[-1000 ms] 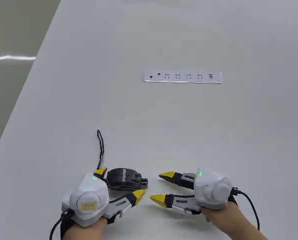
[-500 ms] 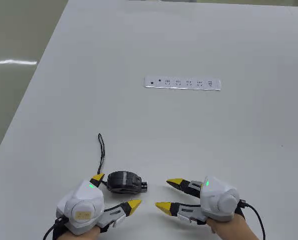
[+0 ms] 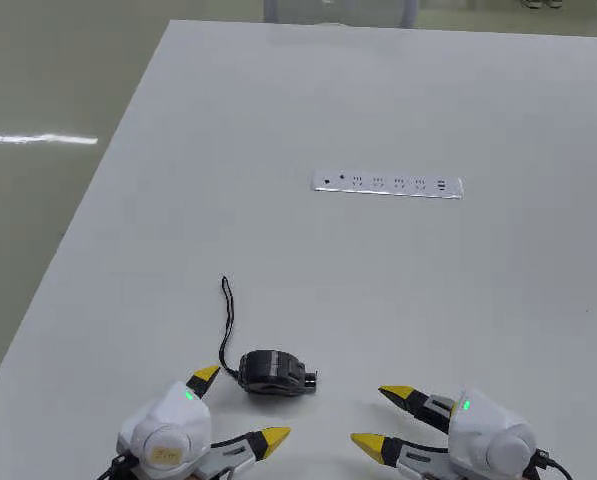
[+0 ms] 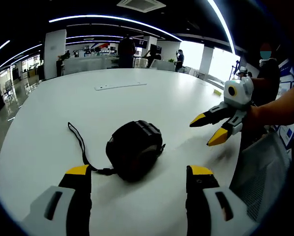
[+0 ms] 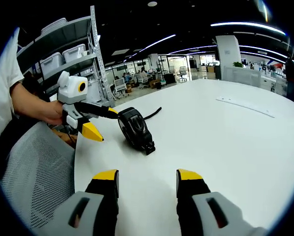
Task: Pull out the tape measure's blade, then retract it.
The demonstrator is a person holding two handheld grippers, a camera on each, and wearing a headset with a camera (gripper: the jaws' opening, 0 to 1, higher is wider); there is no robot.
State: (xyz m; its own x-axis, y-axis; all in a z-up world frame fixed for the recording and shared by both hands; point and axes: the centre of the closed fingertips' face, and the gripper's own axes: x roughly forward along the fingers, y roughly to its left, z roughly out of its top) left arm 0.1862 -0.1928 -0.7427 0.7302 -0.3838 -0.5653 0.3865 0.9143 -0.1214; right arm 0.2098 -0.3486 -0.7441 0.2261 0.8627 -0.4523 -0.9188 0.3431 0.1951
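A black tape measure (image 3: pixel 274 372) lies on the white table (image 3: pixel 378 270), its black wrist strap (image 3: pixel 227 320) trailing away from me. Its blade is fully inside the case. My left gripper (image 3: pixel 241 410) sits open just short of it, and the tape measure (image 4: pixel 134 149) lies a little beyond the yellow fingertips (image 4: pixel 78 170), apart from them. My right gripper (image 3: pixel 383 418) is open to the right of the case with nothing in it. In the right gripper view the tape measure (image 5: pixel 136 128) lies ahead to the left, next to the left gripper (image 5: pixel 96 123). The right gripper (image 4: pixel 213 128) shows in the left gripper view.
A white power strip (image 3: pixel 388 185) lies flat further back on the table. The table's left edge (image 3: pixel 88 215) drops to a green floor. A mesh chair back (image 5: pixel 33 177) and a person's arm (image 5: pixel 31 105) are close to the near edge.
Both grippers have drawn back toward me, off the tape measure. The left one no longer flanks the case. The tape measure stays put while the head camera tilts up.
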